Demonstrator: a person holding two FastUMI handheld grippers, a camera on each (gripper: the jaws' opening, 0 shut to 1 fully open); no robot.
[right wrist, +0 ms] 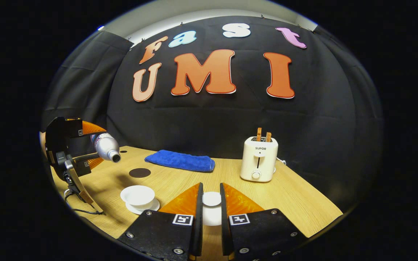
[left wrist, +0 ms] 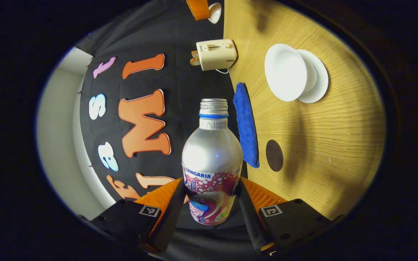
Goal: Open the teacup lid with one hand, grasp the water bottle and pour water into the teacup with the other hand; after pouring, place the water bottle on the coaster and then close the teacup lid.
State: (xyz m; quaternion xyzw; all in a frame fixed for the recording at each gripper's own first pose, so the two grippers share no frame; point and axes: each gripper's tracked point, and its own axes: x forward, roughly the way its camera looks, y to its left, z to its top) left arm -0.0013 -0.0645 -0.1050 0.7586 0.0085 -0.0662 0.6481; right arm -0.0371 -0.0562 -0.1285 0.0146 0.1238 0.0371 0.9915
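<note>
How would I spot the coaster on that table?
Start at the wooden table, then find the blue cloth along its back edge. Just in front of the cloth lies the coaster: a flat, dark brown disc, unlike the white teacup nearby.

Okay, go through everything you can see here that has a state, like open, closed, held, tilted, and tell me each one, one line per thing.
Water bottle: uncapped, tipped on its side, held off the table.
Left gripper: shut on the water bottle.
Teacup: uncovered, upright on its saucer.
Teacup lid: off the teacup, held up.
Right gripper: shut on the teacup lid.
Coaster: bare, flat on the table.
Toaster: two slices sticking up.
Blue cloth: folded, lying flat.
</note>
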